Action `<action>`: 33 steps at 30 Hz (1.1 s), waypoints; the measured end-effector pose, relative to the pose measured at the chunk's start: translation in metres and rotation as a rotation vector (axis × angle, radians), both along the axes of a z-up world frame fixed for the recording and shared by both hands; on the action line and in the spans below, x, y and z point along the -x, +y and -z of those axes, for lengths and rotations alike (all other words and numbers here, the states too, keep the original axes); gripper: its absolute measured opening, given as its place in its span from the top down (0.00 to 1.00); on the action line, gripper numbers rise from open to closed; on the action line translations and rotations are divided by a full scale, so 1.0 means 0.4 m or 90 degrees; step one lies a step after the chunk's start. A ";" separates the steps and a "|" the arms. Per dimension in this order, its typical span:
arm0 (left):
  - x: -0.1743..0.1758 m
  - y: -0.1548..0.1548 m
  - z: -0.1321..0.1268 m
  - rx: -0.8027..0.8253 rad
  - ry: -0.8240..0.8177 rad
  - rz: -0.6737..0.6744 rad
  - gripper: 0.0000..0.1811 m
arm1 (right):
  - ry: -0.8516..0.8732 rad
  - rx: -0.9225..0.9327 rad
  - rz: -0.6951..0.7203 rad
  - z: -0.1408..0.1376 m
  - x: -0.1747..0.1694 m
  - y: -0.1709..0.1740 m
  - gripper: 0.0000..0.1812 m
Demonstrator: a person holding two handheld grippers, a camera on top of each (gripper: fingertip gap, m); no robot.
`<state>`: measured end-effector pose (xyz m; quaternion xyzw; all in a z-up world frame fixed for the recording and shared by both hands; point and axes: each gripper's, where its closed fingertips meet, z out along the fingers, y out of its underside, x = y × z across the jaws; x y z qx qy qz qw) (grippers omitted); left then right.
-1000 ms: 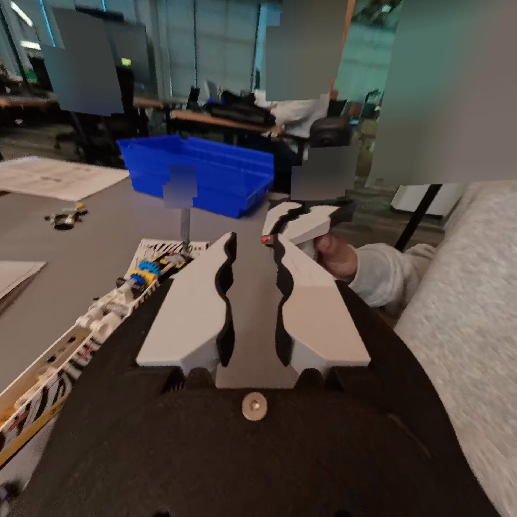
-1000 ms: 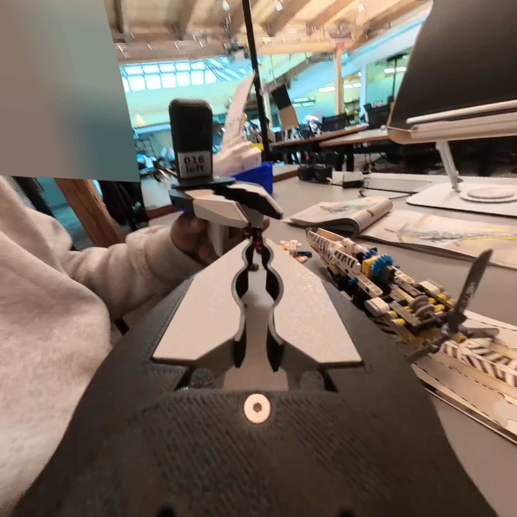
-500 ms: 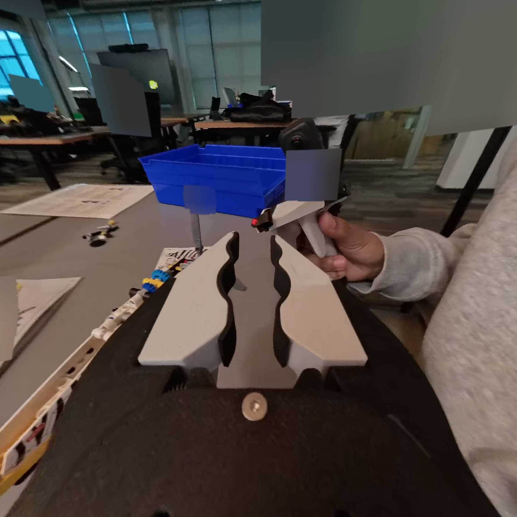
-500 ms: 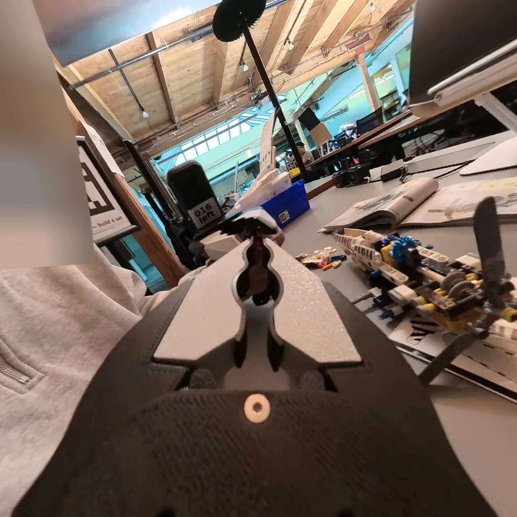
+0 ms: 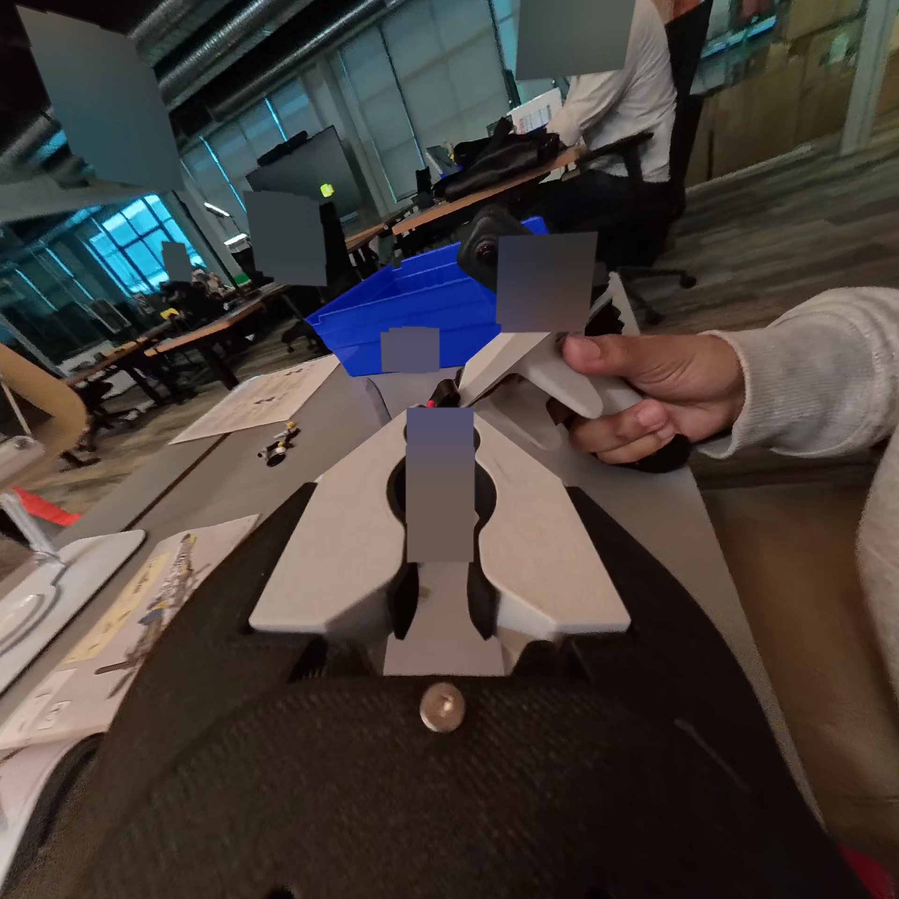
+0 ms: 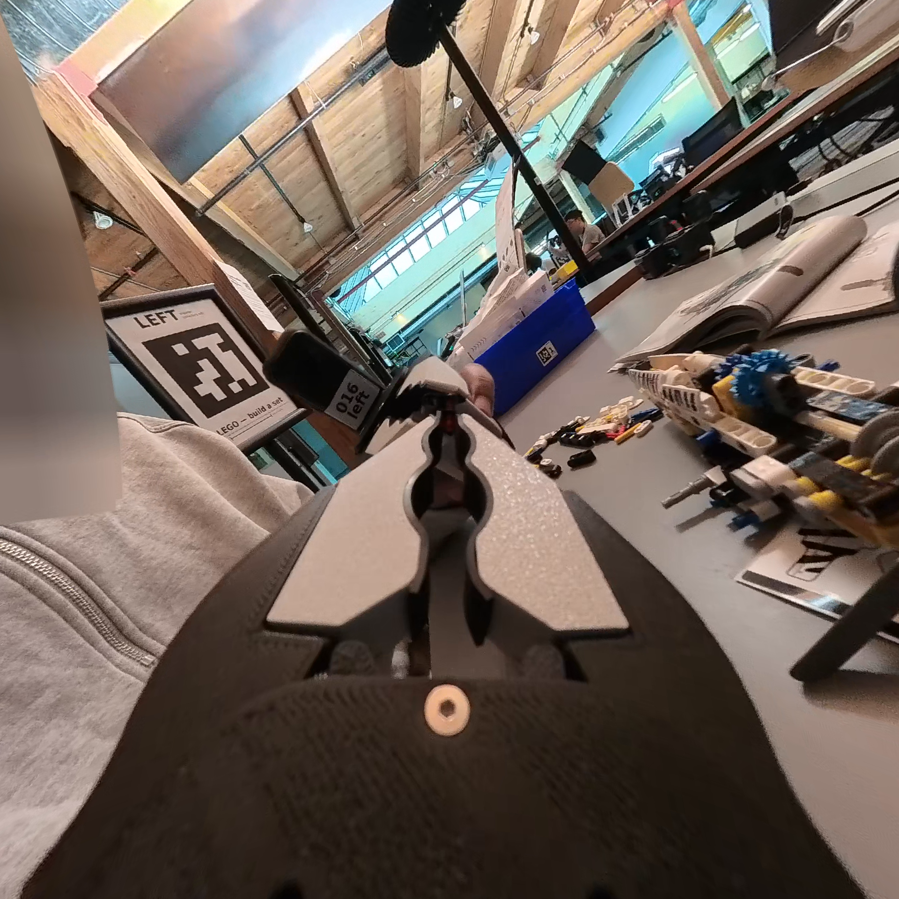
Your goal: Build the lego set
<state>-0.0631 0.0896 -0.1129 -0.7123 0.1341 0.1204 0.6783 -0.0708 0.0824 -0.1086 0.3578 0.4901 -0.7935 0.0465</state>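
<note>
Mid hand-off, I'd say: R gripper (image 6: 445,428) clamped on small dark pin w/ red tip (image 6: 446,424), tip-to-tip w/ L gripper (image 5: 440,423), whose gap is masked, can't tell. Lego plane (image 6: 759,418) on desk (image 6: 608,559), right. Next: seat pin squarely.

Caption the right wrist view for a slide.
Right gripper pinches a small dark piece against the left gripper; lego model lies on the table.

Dim indoor light, fisheye-warped blurry edges.
</note>
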 end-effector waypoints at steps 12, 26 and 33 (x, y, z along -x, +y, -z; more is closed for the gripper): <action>0.007 0.002 0.006 -0.001 0.073 -0.042 0.94 | -0.032 0.019 -0.013 0.010 0.008 0.003 0.99; 0.011 0.000 0.013 0.019 0.033 -0.035 0.97 | -0.049 0.012 -0.020 0.019 0.009 -0.002 0.99; 0.016 -0.002 0.021 0.033 0.037 -0.042 0.98 | -0.065 0.004 -0.022 0.027 0.012 -0.005 0.99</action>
